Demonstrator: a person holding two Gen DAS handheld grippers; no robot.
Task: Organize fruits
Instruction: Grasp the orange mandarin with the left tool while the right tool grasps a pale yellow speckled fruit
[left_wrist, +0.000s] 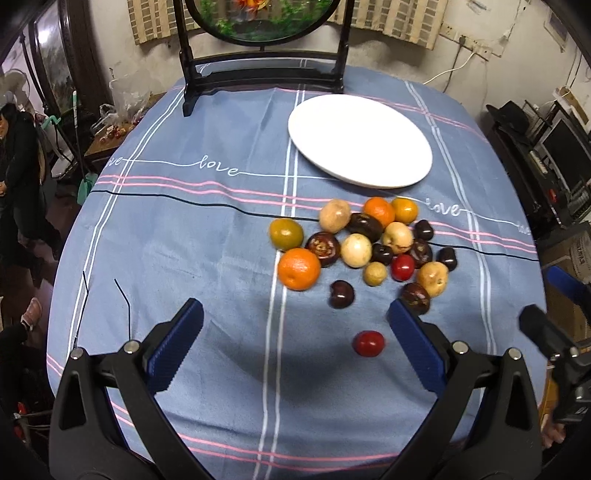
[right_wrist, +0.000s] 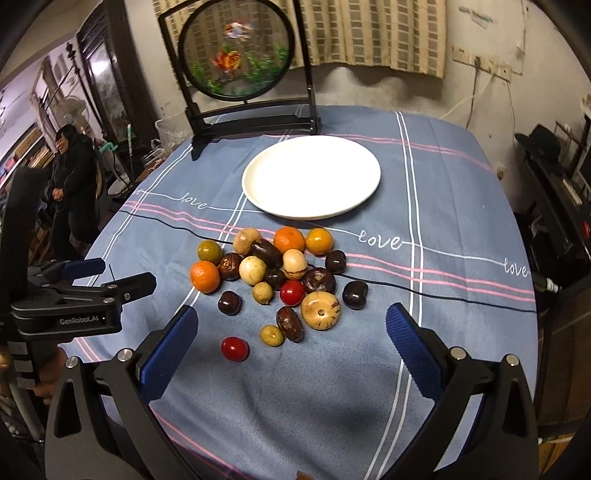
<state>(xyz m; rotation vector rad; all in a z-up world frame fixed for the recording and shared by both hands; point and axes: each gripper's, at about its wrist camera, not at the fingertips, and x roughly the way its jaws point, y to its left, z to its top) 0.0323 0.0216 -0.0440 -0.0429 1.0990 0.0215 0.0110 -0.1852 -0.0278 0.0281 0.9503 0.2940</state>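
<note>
A pile of small fruits (left_wrist: 364, 243) lies on the blue tablecloth: oranges, tan round fruits, dark purple-brown ones and red ones. It also shows in the right wrist view (right_wrist: 280, 273). A white plate (left_wrist: 360, 142) sits behind the pile, bare; it shows in the right wrist view too (right_wrist: 312, 177). One red fruit (left_wrist: 368, 343) lies apart, nearest me, also in the right wrist view (right_wrist: 234, 348). My left gripper (left_wrist: 295, 325) is open and empty above the cloth before the pile. My right gripper (right_wrist: 291, 332) is open and empty, its jaws either side of the near fruits.
A black-framed round goldfish screen (right_wrist: 236, 51) stands at the table's far edge behind the plate. The left gripper's body (right_wrist: 81, 295) shows at the left of the right wrist view. A person (right_wrist: 70, 173) stands beyond the table's left side. Furniture crowds the right.
</note>
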